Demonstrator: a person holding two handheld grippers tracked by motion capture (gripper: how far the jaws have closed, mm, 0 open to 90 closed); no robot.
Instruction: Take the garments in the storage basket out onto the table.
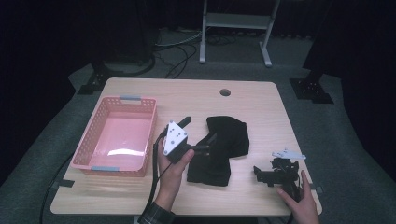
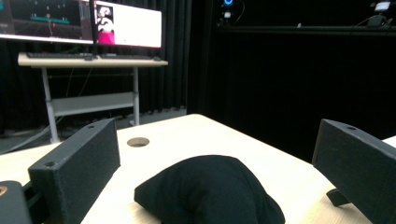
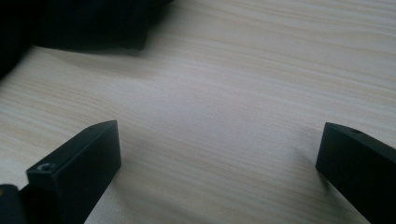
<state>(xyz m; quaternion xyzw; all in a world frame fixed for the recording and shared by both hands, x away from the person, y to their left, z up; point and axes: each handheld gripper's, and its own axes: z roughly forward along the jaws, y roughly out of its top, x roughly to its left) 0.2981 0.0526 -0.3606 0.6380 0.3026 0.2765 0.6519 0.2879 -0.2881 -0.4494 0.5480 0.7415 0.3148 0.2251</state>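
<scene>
Around a dark-curtained room, the pale wooden desk [image 1: 261,112] carries a pink basket [image 1: 100,161] at its left, a crumpled black cloth [image 1: 223,144] mid-desk between the left gripper's [image 1: 198,135] wide jaws, and the right gripper [image 1: 261,173], jaws wide over bare wood.

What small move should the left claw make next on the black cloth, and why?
Probably ease the left claw down and shut it on the crumpled black cloth garment. Its jaws stand wide open, with the cloth's near hump lying between and below them, ungripped. The right claw is open over the bare light wooden table, beside the cloth.
</scene>
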